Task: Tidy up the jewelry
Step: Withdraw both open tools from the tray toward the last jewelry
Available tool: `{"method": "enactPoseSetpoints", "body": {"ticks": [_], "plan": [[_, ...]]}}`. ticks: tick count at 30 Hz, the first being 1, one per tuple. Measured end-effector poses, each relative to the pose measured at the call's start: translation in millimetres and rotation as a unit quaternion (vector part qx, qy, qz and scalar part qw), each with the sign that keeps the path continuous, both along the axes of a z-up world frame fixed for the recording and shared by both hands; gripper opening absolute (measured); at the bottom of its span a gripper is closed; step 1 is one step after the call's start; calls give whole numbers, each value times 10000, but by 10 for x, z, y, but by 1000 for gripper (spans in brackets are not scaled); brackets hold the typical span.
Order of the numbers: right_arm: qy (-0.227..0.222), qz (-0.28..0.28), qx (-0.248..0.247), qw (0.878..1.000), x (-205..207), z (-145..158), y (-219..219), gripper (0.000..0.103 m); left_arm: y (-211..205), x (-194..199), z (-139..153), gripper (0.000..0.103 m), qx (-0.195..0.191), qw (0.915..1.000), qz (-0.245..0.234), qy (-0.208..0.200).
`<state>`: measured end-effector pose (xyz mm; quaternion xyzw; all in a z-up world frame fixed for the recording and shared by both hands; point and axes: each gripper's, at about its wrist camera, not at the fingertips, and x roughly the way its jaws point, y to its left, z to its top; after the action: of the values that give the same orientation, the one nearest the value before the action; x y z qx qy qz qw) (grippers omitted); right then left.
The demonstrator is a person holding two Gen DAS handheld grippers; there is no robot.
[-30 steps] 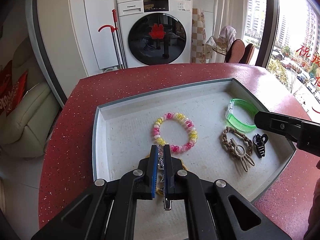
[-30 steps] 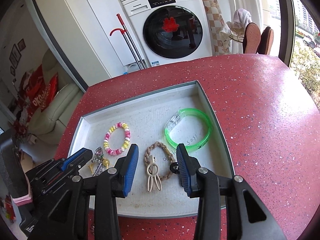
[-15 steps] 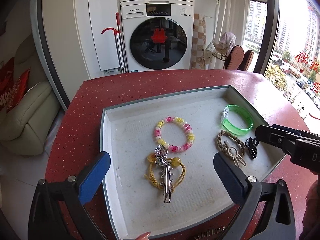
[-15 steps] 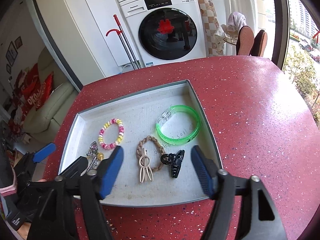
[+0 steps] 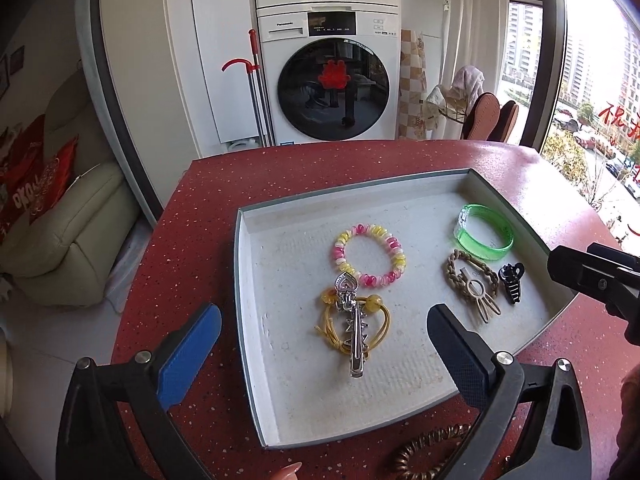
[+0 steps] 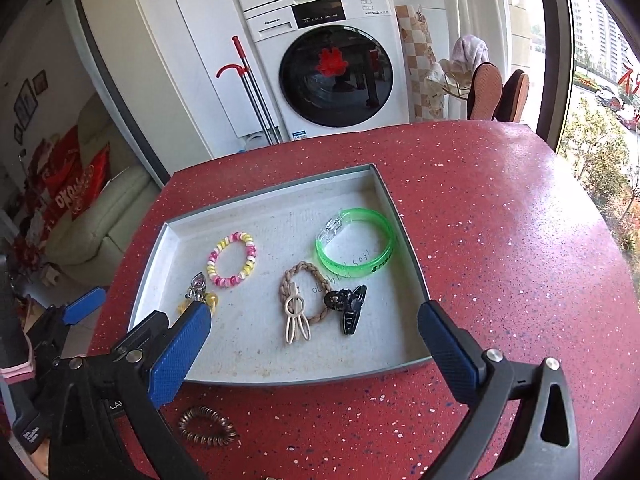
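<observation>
Both the left gripper (image 5: 324, 354) and right gripper (image 6: 314, 344) hang spread wide, gripping nothing. A brown coil hair tie (image 6: 208, 427) lies on the red countertop (image 6: 500, 240) just outside the gray tray (image 6: 150, 260). Inside it: silver hair clip (image 5: 352, 326) atop a yellow hair tie (image 5: 378, 330), black claw clip (image 6: 347, 307), braided tie (image 6: 298, 292), beaded bracelet (image 5: 370, 255), green bangle (image 6: 356, 242). Beyond stands a washing machine (image 5: 330, 80).

- Bench (image 6: 500, 248): red, speckled white.
- Tray (image 6: 276, 378): grey rim, off-white floor.
- Bead bracelet (image 5: 370, 254): pink, yellow, white.
- Bangle (image 6: 356, 254): translucent green.
- Claw clip (image 6: 347, 306): black.
- Braided tie (image 6: 300, 296): tan.
- Coil tie (image 6: 206, 426): brown.
- Tool pads (image 6: 180, 356): blue.
</observation>
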<state>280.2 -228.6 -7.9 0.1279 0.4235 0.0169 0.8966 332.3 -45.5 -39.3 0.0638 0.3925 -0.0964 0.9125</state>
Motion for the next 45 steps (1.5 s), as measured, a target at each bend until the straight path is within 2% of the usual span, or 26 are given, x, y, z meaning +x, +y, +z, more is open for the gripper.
{"method": "enactPoseSetpoints", "body": {"ticks": [4,8,15,24,34,45], "plan": [[-5,50,-52,10000,-117,35,42,103,-54,-53,25,103,15,10000,-68,12],[15,68,-79,9999,-218,54,54,103,25,-282,89,103,-1,9999,-100,25],[112,99,-28,9999,-383,43,56,103,48,-640,133,103,233,9996,-146,-100],[206,141,7,9997,-639,10,58,103,236,-958,123,103,139,9999,-93,7],[427,339,-91,9985,-1030,-159,159,103,393,-1253,-31,103,-213,9988,-167,408],[560,713,-476,9947,-1377,-385,400,103,233,-1303,-230,103,-149,9964,-432,714]]}}
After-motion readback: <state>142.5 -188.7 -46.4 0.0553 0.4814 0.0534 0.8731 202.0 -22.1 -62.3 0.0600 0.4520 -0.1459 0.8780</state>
